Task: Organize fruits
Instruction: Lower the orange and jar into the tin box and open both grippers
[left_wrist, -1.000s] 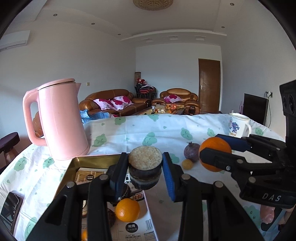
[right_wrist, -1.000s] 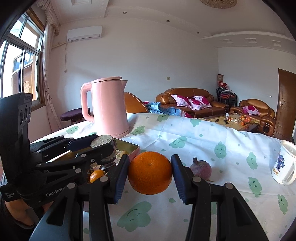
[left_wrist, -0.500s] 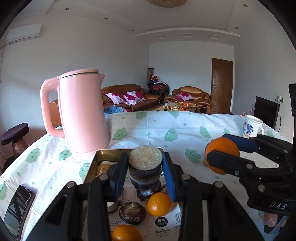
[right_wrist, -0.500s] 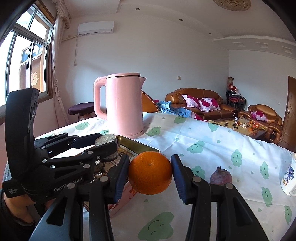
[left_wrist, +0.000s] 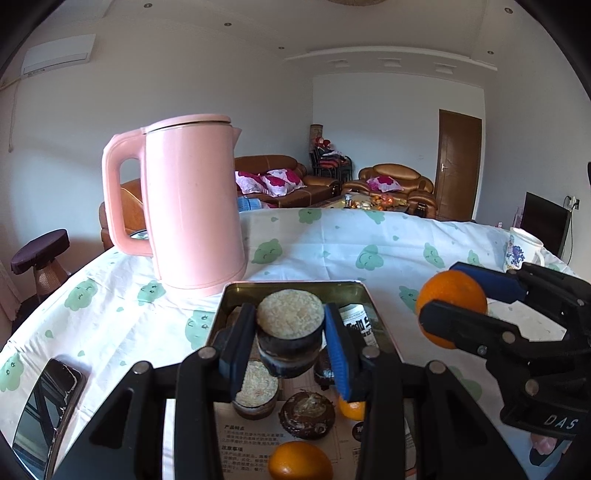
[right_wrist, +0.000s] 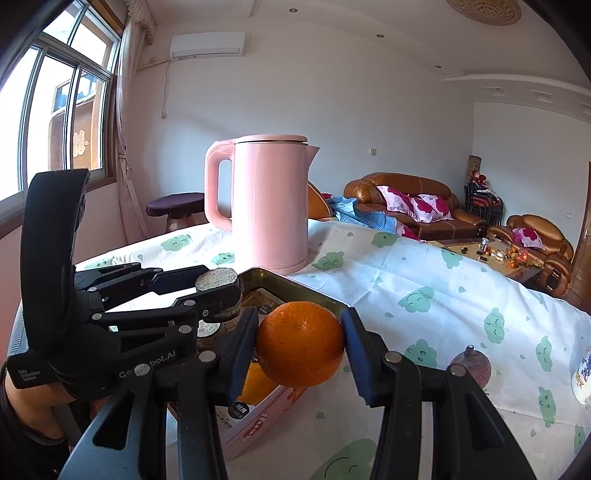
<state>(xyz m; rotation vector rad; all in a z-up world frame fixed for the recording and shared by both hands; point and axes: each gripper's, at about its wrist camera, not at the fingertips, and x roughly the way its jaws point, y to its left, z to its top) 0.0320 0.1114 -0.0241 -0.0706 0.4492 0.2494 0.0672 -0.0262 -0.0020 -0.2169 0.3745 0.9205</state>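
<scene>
My left gripper (left_wrist: 289, 334) is shut on a dark round fruit half (left_wrist: 290, 317) with a pale grainy cut face, held above the gold tin (left_wrist: 295, 286). In the tin lie two oranges (left_wrist: 299, 461), (left_wrist: 351, 408) and dark fruit halves (left_wrist: 306, 413). My right gripper (right_wrist: 300, 363) is shut on a large orange (right_wrist: 299, 339), which hangs over the tin's near right corner (right_wrist: 334, 302). In the right wrist view the left gripper (right_wrist: 218, 291) sits just to the left with its fruit half (right_wrist: 217, 277). The right gripper (left_wrist: 445, 291) with the orange (left_wrist: 452, 295) shows at the right of the left wrist view.
A tall pink kettle (left_wrist: 192, 206) stands right behind the tin. A purple fruit (right_wrist: 474, 369) lies on the cloth to the right, and a white mug (left_wrist: 521, 247) stands at the far right. A phone (left_wrist: 44, 410) lies at the table's left edge.
Both grippers have swung left with their fruits. The left one now hangs over the tin, and the right one has left the purple fruit behind and reached the tin's corner.
</scene>
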